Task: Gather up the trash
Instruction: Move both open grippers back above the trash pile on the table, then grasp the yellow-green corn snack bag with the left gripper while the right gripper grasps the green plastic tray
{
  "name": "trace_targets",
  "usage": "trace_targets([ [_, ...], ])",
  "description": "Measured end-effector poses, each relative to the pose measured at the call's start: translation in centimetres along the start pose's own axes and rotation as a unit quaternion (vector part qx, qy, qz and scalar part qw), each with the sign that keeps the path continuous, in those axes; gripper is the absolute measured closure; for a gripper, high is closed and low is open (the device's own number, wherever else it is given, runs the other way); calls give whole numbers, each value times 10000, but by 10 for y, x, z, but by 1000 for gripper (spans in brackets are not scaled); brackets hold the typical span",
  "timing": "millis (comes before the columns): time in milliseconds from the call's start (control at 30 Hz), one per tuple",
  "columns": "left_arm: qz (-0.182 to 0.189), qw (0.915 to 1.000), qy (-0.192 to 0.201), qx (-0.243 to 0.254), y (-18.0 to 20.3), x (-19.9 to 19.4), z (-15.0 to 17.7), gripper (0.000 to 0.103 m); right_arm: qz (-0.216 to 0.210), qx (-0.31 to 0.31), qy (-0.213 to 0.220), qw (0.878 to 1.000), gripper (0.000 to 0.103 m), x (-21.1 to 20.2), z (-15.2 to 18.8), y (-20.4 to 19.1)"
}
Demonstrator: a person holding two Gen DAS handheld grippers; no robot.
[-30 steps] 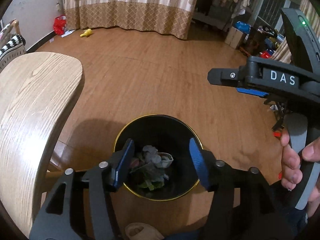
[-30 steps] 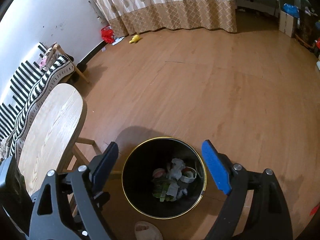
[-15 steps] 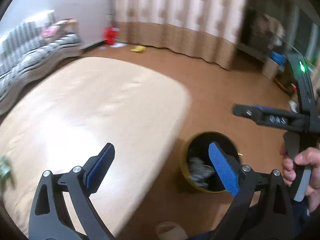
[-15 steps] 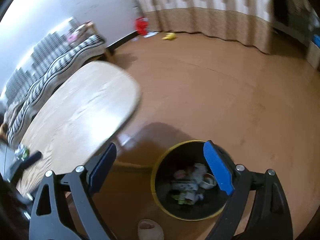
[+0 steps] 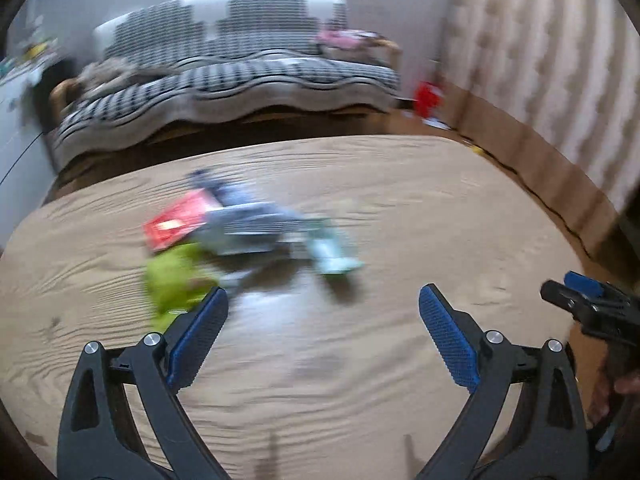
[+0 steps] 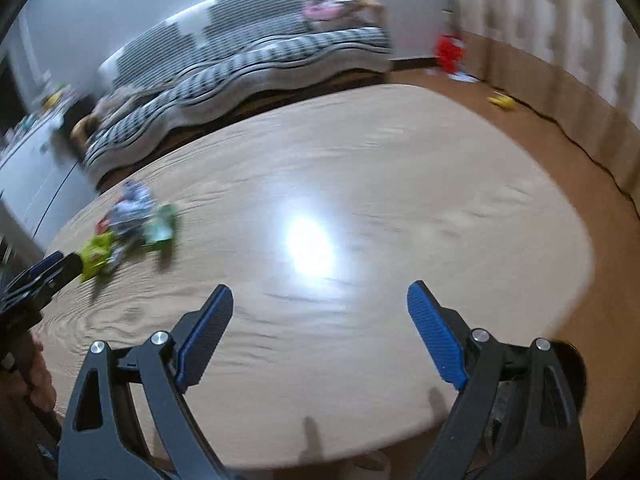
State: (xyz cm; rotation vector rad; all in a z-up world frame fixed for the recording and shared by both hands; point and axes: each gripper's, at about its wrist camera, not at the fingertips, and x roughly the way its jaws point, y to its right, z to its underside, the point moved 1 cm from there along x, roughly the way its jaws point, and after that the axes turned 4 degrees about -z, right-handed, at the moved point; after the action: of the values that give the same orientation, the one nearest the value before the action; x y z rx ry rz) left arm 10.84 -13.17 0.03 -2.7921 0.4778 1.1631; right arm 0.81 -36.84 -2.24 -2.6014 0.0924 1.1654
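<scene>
A blurred heap of trash lies on the light wooden table [image 5: 400,208]: a red packet [image 5: 176,226], a yellow-green wrapper [image 5: 174,280], a grey-blue wrapper [image 5: 248,228] and a pale green piece [image 5: 332,252]. My left gripper [image 5: 322,336] is open and empty, just short of the heap. My right gripper [image 6: 320,334] is open and empty over the table's near middle; the heap [image 6: 128,228] lies far to its left. The black bin [image 6: 576,368] shows only as a dark edge behind the right finger.
A black-and-white striped sofa [image 5: 240,76] stands behind the table. A curtain [image 5: 560,80] hangs at the right, with a red bag [image 5: 428,98] and a yellow object [image 6: 502,101] on the floor below it. The right gripper [image 5: 588,308] shows in the left wrist view.
Both grippers have swung left and up from above the bin to over the table. The trash heap has come into view. Both stay open and empty.
</scene>
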Motion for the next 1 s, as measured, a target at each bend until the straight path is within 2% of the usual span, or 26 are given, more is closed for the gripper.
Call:
trace_targets([
  [133, -277, 9984, -166, -455, -55, 20, -2, 10, -165, -464, -125, 9987, 17, 36, -11, -74],
  [200, -340, 9967, -190, -705, -77, 34, -4, 10, -227, -545, -227, 9980, 17, 52, -12, -99],
  [333, -466, 9938, -322, -955, -97, 58, -8, 10, -340, -717, -434, 9959, 17, 80, -8, -140],
  [467, -628, 9917, -617, -940, -98, 79, -7, 10, -319, -827, -523, 9947, 17, 98, -10, -155],
  [633, -787, 9893, -646, -1047, -115, 90, -5, 10, -145, -882, -605, 9942, 17, 122, -15, -165],
  [767, -649, 9870, -669, -1311, -133, 92, -1, 10, -114, -875, -680, 9938, 17, 138, -20, -167],
  [800, -625, 9867, -667, -1345, -134, 92, 1, 12, -98, -890, -678, 9937, 17, 139, -21, -168],
  [867, -532, 9870, -694, -1351, -135, 93, 1, 38, -68, -942, -668, 9933, 17, 143, -22, -172],
  [1000, -568, 9874, -678, -1311, -134, 88, 2, 43, -38, -963, -696, 9929, 17, 151, -24, -176],
])
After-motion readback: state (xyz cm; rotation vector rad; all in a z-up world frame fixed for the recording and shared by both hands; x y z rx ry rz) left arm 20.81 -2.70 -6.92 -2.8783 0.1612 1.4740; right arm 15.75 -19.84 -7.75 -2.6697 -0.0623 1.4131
